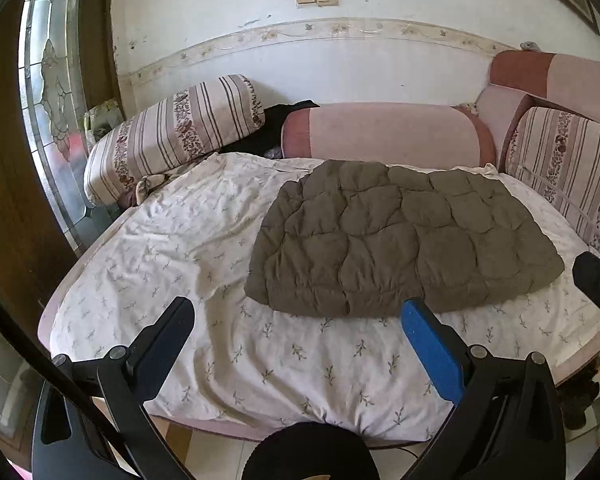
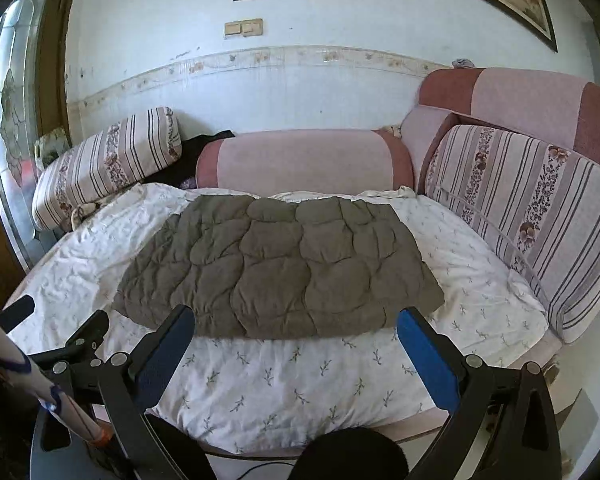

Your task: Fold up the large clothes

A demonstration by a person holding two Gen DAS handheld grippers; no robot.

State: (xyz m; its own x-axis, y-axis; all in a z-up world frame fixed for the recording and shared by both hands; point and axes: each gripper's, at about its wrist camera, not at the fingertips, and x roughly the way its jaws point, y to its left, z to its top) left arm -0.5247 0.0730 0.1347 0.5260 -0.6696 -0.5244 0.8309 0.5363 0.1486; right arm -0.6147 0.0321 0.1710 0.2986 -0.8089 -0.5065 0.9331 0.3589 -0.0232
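On the sofa bed (image 1: 260,360), the quilted jacket (image 1: 400,236) lies folded near the pink bolster (image 1: 380,132). We hold both the left hand-held gripper (image 1: 296,316) and right hand-held gripper (image 2: 296,324) wide and empty. Risk: padding may spring open; a low pass snags its near edge.

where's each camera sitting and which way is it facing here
Left wrist: rides the left hand-held gripper, facing the sofa bed's floral sheet and olive quilted garment; the right hand-held gripper's tip shows at right.
Right wrist: rides the right hand-held gripper, same heading; a sleeve shows at left.
Shared: garment, sheet, striped cushions.
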